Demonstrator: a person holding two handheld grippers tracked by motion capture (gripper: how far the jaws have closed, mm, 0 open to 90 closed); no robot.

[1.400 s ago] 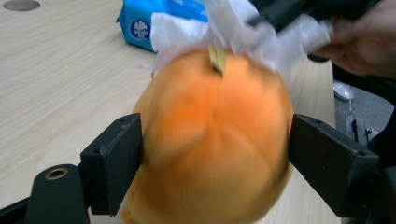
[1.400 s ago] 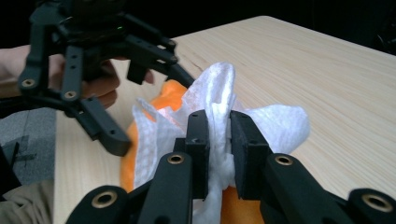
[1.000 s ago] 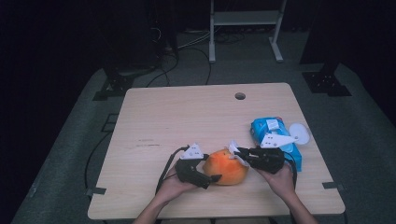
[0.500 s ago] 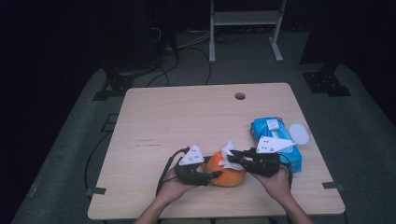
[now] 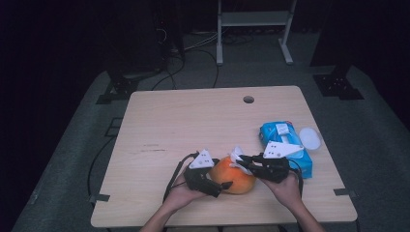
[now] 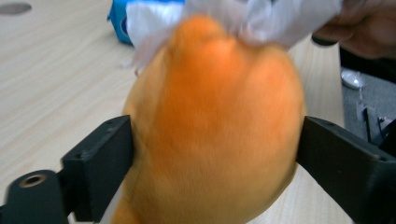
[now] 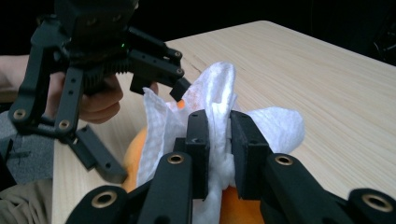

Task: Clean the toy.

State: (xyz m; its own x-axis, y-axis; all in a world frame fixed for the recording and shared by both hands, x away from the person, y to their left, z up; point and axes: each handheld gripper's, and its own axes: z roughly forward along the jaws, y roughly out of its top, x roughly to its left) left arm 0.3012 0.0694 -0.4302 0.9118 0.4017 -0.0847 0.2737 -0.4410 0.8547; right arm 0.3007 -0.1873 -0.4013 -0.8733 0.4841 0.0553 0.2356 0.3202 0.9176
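Left claw [image 6: 210, 154] jaws have just been opening – they clamp the orange fruit [image 6: 210, 130] at desk [image 5: 193, 121] front edge. Right gripper view adds: right claw [image 7: 219, 140] pinching a white wipe [image 7: 215, 93] atop the fruit.

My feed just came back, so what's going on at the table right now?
A person is wiping an orange fruit on the wooden table. The left gripper holds the fruit steady, a jaw against each side; those jaws have just closed and opened again around it. The right gripper pinches a white wipe and holds it on top of the fruit. A blue wipe pack lies to the right.
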